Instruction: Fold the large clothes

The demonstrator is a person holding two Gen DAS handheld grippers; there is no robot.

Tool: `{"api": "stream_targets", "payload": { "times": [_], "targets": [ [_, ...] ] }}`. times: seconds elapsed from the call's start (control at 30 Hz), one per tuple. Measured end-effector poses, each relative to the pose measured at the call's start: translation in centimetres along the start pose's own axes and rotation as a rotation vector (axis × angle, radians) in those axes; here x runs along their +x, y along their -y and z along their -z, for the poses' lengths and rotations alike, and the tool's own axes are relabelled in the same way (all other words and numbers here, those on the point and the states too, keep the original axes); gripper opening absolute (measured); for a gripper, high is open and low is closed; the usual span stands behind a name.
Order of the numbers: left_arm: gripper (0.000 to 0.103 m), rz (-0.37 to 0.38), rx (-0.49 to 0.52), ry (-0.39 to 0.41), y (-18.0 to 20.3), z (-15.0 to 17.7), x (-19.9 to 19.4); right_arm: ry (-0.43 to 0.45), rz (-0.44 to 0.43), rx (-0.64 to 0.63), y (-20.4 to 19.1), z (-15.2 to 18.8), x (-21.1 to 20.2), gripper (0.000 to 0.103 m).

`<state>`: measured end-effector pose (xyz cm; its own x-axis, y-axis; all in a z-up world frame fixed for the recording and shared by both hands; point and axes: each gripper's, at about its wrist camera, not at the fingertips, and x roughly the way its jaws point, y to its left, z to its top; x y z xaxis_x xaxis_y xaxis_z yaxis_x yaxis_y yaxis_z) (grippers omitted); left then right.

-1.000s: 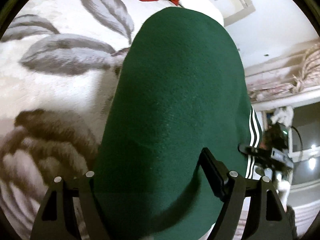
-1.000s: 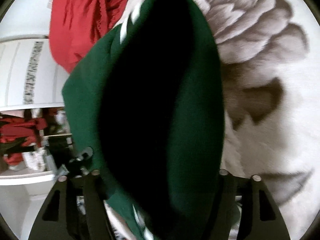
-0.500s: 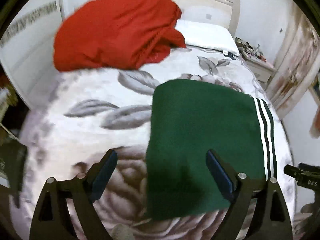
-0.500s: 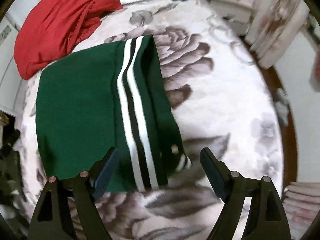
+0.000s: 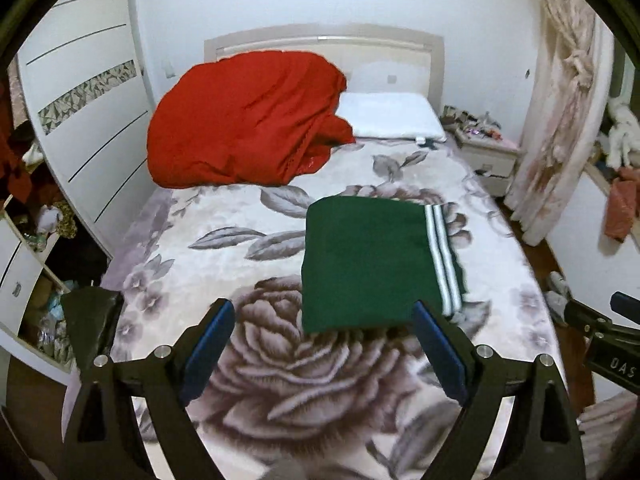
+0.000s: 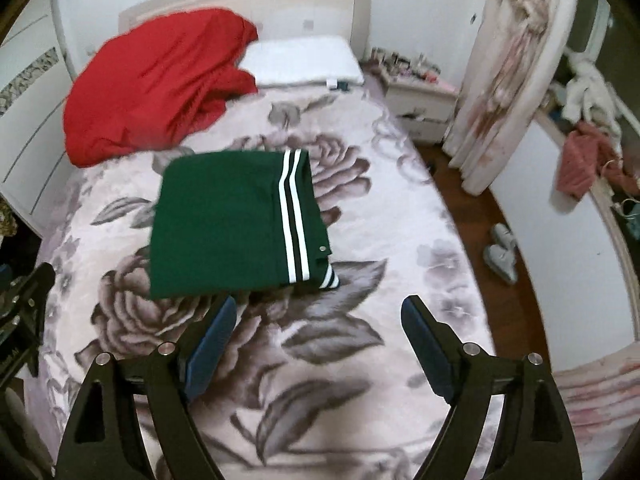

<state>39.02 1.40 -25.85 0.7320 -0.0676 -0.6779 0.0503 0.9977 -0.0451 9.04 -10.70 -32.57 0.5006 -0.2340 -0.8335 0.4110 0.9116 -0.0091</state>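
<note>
While both tools hang above the foot end of the bed point(image 5: 168, 264), the green garment point(image 5: 360, 264) lies folded into 1 flat rectangle near the middle of the floral blanket, its 2 white stripes along the right edge. Left gripper point(image 5: 322, 338): released, jaws spread, nothing between them. Right gripper point(image 6: 320, 330): likewise released and empty. A red heap point(image 5: 248, 120) sits at the head end's left corner, touching the white pillow point(image 5: 392, 116).

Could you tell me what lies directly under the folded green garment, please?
The green garment rests on the floral blanket covering the bed; the blanket's pattern beneath it is hidden.
</note>
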Motion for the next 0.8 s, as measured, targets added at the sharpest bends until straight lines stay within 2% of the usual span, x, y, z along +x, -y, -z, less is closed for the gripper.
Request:
{"api": "stream_targets", "payload": {
  "times": [0.2, 0.43, 0.6, 0.8],
  "targets": [
    [0.090, 0.004, -0.010, 0.030, 0.2, 0.5, -9.3, 0.071, -0.008, 0.005, 1.2, 3.0, -13.6, 0.086],
    [0.090, 0.022, -0.025, 0.065, 0.6, 1.2, -18.3, 0.173, -0.024, 0.001, 2.5, 5.5, -26.3, 0.086],
    [0.090, 0.012, -0.020, 0.106, 1.3, 1.9, -22.3, 0.237, -0.038, 0.000, 3.6, 7.1, -33.1, 0.086],
    [0.090, -0.003, -0.030, 0.133, 1.5, 2.3, -25.6, 0.291, -0.049, -0.008, 4.8, 8.4, -38.5, 0.086]
  ]
}}
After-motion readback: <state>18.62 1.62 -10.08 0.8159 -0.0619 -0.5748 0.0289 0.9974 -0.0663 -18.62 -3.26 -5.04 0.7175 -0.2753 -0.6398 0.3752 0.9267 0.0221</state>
